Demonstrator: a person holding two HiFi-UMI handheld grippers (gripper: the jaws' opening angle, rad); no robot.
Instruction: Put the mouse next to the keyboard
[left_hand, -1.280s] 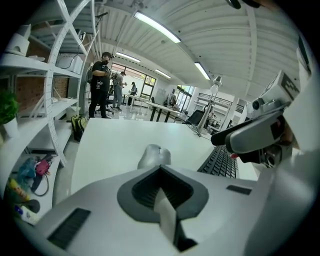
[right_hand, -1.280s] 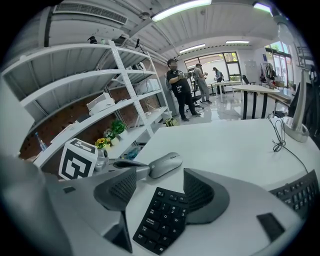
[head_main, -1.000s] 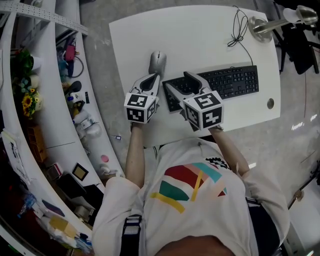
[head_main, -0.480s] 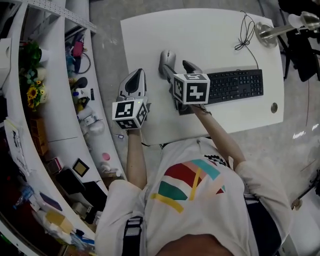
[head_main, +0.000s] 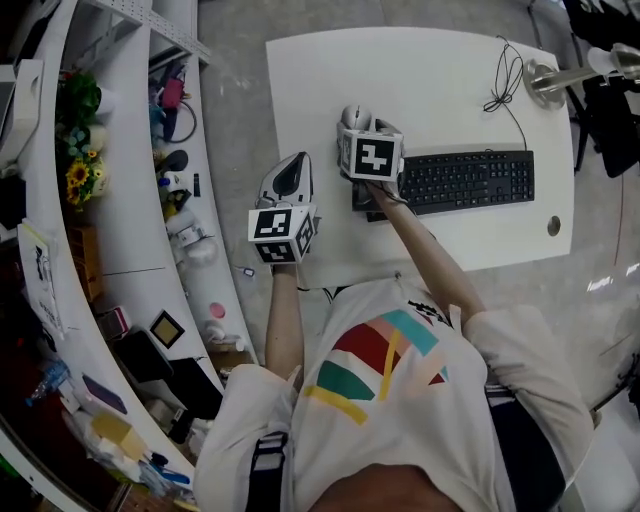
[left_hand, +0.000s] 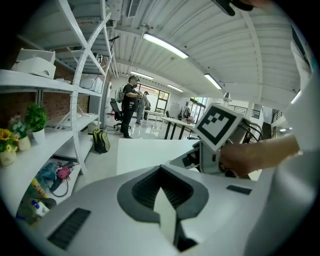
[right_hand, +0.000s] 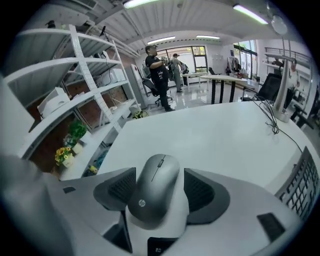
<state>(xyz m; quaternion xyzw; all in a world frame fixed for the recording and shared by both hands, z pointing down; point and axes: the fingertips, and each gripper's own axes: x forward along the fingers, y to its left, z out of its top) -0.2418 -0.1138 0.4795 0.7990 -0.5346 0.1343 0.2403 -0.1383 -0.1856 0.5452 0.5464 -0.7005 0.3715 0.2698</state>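
White T-shirt (head_main: 400, 430), colourful diagonal bars

The right tool (head_main: 363, 130) hides most of the mouse (head_main: 352, 114).

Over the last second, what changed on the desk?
The right gripper swung from the keyboard to the mouse and now straddles it, jaws open, not gripping. The left gripper, shut and empty, backed away from the mouse toward the table edge. Mouse and keyboard stayed put.

The grey mouse (right_hand: 152, 197) lies between the parted jaws of the right gripper (right_hand: 160, 176) (keyboard (right_hand: 306, 181) rightward).
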